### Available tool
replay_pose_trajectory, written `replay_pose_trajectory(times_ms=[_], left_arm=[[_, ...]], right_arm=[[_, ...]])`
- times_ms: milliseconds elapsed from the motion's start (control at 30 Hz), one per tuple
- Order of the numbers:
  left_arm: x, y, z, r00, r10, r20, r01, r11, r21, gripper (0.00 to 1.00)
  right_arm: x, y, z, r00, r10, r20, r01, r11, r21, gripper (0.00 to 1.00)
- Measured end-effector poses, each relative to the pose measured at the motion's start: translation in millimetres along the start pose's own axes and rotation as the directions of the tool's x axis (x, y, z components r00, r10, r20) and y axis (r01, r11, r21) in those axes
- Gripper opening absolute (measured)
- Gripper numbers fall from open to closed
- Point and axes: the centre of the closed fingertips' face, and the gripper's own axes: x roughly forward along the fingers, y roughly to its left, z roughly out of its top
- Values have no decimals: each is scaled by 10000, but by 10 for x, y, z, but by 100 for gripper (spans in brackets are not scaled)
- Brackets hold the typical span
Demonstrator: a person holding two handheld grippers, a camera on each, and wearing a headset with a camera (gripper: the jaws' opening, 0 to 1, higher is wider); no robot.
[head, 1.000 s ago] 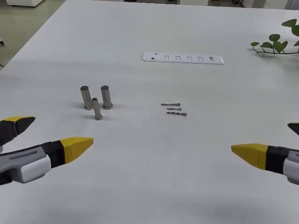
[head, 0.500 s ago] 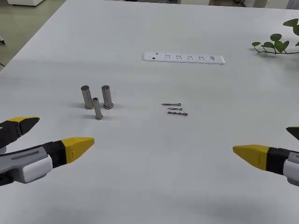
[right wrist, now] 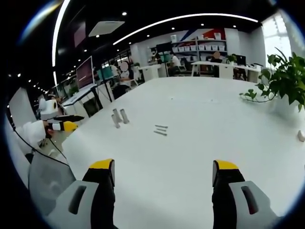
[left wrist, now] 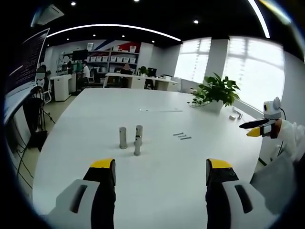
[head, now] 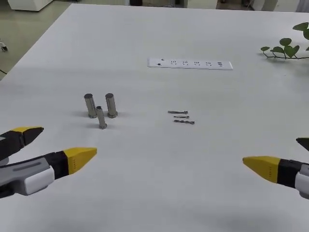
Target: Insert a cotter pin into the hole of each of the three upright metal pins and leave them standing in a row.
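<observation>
Three upright metal pins (head: 100,111) stand in a tight cluster on the white table, left of centre; they also appear in the left gripper view (left wrist: 131,138) and the right gripper view (right wrist: 119,117). Three small cotter pins (head: 181,117) lie flat side by side to their right (left wrist: 182,136) (right wrist: 160,130). My left gripper (head: 55,142) hovers open near the table's front left, well short of the metal pins. My right gripper (head: 285,157) hovers open at the front right, with nothing between its jaws.
A white power strip (head: 190,63) lies farther back on the table. A green plant (head: 288,42) reaches in at the back right edge. The table's left edge drops to the floor. Desks, shelves and people fill the room beyond.
The whole head view has shifted slightly downward, so the camera moved. Both grippers stay open at roughly the same places; pins and cotter pins have not moved.
</observation>
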Motion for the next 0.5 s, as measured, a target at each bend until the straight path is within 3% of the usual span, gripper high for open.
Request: replay_pose_trajectory(times_ms=[500], left_arm=[[240,131,153,9998,-182,-45,184,9980,600,69]], right_arm=[[-64,-43,5,9998,-220,19,220,9997,42,82]])
